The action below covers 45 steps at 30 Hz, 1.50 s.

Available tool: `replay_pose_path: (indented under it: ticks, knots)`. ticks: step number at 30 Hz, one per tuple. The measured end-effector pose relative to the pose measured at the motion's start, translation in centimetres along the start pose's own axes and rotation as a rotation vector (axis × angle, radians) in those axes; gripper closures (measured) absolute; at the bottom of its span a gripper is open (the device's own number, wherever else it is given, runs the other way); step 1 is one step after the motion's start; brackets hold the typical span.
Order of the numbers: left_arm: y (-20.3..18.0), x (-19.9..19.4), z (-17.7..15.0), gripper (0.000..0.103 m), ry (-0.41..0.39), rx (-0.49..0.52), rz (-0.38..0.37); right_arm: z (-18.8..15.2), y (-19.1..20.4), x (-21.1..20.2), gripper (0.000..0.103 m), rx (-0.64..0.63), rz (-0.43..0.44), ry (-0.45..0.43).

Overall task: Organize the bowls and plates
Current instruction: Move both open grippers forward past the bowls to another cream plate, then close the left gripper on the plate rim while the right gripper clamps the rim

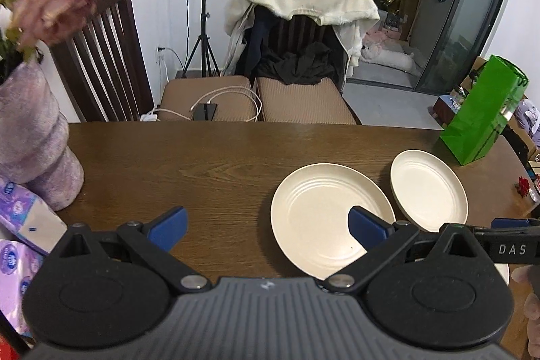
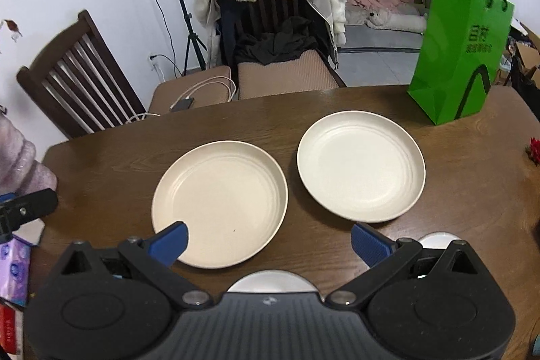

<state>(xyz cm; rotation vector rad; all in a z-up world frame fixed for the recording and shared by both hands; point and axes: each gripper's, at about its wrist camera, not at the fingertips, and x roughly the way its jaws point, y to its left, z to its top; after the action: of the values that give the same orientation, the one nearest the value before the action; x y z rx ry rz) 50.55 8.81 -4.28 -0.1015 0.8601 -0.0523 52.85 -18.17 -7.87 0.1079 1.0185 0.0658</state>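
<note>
Two cream plates lie side by side on the dark wooden table. The left plate is nearer me; the right plate sits further back. My right gripper hovers open above the table's near side, its left fingertip over the left plate's near rim. Two white rims, perhaps bowls, peek out beneath it, mostly hidden. My left gripper is open too, above bare wood left of the plates, with its right fingertip over the left plate.
A green paper bag stands at the table's far right. A fuzzy lilac vase with dried pink flowers and tissue packs occupy the left edge. Two chairs stand behind the table, one draped with clothes. A small red flower lies far right.
</note>
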Motion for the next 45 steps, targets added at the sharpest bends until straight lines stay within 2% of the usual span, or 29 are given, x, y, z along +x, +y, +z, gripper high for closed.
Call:
replay_pose_path:
  ticks: [14, 21, 24, 28, 34, 38, 41, 43, 45]
  knots:
    - [0.7, 7.9, 1.4, 0.000, 0.089, 0.009, 0.034, 2.5, 0.0, 5.9, 0.002, 0.025, 0.005, 0.036]
    - [0.9, 11.7, 1.0, 0.000, 0.143, 0.010, 0.032, 2.2, -0.5, 9.2, 0.015, 0.035, 0.006, 0.081]
    - [1.0, 13.1, 0.5, 0.000, 0.166, 0.004, 0.028, 1.9, -0.6, 10.6, 0.024, 0.040, 0.010, 0.101]
    - [1.0, 14.5, 0.1, 0.001, 0.189, -0.004, 0.032, 1.4, -0.8, 12.2, 0.027, 0.045, 0.003, 0.126]
    - [1.0, 16.4, 0.2, 0.004, 0.215, -0.021, 0.041, 1.0, -1.2, 14.1, 0.038, 0.064, -0.011, 0.161]
    - [0.8, 17.6, 0.1, 0.016, 0.235, -0.024, 0.048, 0.9, -1.6, 15.1, 0.044, 0.075, -0.021, 0.167]
    - [0.8, 18.4, -0.1, 0.029, 0.260, -0.030, 0.046, 0.8, -1.9, 15.7, 0.056, 0.095, -0.018, 0.174]
    - [0.7, 18.7, -0.2, 0.036, 0.272, -0.031, 0.041, 0.8, -2.1, 16.0, 0.060, 0.102, -0.018, 0.181]
    - [0.5, 19.1, -0.4, 0.052, 0.287, -0.028, 0.032, 0.7, -2.1, 16.1, 0.064, 0.107, -0.012, 0.179]
